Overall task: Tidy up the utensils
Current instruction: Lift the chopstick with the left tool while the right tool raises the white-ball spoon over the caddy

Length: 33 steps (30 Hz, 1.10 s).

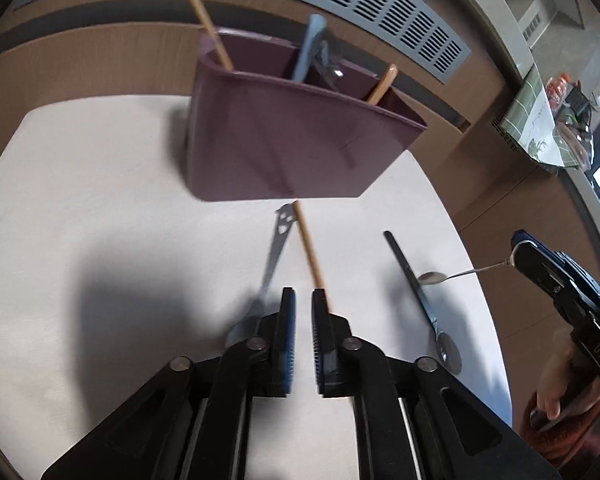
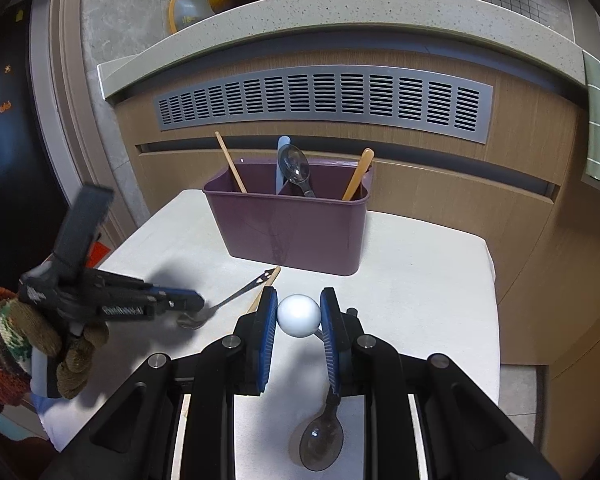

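- Utensils already sorted stand in a purple caddy [image 2: 300, 236], which is set at the far side of the white table [image 2: 420, 280].
- Three compartments are seen: a wooden chopstick [image 2: 231, 168] leans in the left one, a blue handle [image 2: 281, 160] and a dark see-through spoon [image 2: 296, 168] are kept in the middle one, and a wooden handle [image 2: 358, 176] leans in the right one.
- Just near of the caddy, a metal spoon with a cut-out handle [image 1: 274, 248] and a loose chopstick [image 1: 310, 252] are laid side by side on the table.
- Further right, a dark long-handled spoon [image 1: 410, 276] is laid flat.
- A small metal spoon [image 1: 432, 278] is clamped by its handle end in the right gripper [image 2: 299, 316] and held above the table.
- The left gripper [image 1: 303, 300] is held over the two loose pieces; its jaws are set narrowly apart and nothing is gripped between the pads.
- A slotted grey vent [image 2: 324, 96] is fitted in the wooden panel behind the caddy.
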Tool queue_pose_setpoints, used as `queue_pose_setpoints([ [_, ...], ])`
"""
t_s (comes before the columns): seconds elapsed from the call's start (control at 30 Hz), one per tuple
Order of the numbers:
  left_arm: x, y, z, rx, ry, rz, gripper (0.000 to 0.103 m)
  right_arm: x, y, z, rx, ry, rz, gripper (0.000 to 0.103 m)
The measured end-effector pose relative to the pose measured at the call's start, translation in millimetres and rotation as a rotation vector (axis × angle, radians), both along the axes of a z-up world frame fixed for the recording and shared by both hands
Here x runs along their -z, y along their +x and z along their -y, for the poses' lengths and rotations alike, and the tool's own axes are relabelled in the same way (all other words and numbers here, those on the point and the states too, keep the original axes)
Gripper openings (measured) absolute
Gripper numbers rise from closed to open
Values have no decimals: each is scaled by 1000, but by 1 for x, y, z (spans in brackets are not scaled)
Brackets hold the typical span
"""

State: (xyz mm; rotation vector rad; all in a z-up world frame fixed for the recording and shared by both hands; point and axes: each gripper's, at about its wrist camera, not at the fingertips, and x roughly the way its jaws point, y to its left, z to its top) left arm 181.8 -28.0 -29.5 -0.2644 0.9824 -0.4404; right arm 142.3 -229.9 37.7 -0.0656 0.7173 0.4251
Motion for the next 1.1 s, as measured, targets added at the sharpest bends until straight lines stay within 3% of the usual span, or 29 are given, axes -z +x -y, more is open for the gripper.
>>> queue_pose_setpoints([
  [0.07, 2, 0, 15, 13, 37, 15, 22, 1, 1, 2, 5, 11, -1, 19],
  [0.27, 21, 14, 49, 6, 136, -41, 22, -1, -5, 7, 20, -4, 24, 19],
  [0.43, 19, 31, 66, -8, 248, -19, 21, -4, -10, 17, 51, -6, 43, 19],
  [0.57, 18, 40, 82, 21, 346, -2, 7, -7, -10, 24, 73, -4, 51, 19],
  [0.67, 10, 36, 70, 2, 279, -13, 6, -11, -10, 27, 77, 0, 60, 19],
  [0.93, -55, -23, 2, -130, 2, 156, 6, -25, -13, 37, 35, 113, 20, 20],
  [1.0, -75, -32, -12, -173, -77, 238, 6, -29, -12, 34, 39, 108, 26, 20],
  [1.1, -130, -49, -23, -224, -126, 505, 6, -43, -11, 28, 29, 109, 53, 20],
])
